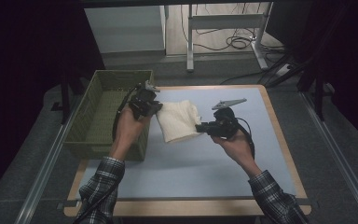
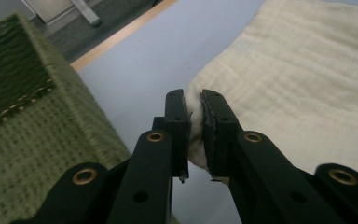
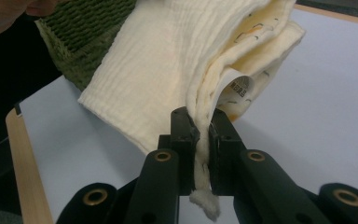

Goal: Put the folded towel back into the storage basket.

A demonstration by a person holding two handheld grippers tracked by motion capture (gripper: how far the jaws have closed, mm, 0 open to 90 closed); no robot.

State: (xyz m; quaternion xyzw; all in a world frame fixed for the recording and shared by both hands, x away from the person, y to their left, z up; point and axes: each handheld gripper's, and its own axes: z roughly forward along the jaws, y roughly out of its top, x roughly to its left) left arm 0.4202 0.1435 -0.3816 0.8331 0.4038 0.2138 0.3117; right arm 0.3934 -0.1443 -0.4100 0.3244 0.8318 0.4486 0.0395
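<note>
A folded cream cloth [image 1: 178,120] hangs just above the pale blue table top [image 1: 186,163], stretched between my two grippers. My left gripper [image 1: 154,110] is shut on the cloth's left edge, beside the green basket [image 1: 103,109]. In the left gripper view the cloth [image 2: 298,79] is pinched between the black jaws of that gripper [image 2: 194,105]. My right gripper [image 1: 200,127] is shut on the cloth's right corner. Seen from the right gripper view, the folded layers of the cloth [image 3: 177,60] rise from the closed gripper [image 3: 200,122], with a white label [image 3: 237,88] tucked in the fold.
The woven green basket stands at the table's left edge, its wall [image 2: 37,140] close to my left gripper. Table legs and cables [image 1: 233,42] lie on the floor beyond. The wooden table rim [image 1: 279,135] runs along the right.
</note>
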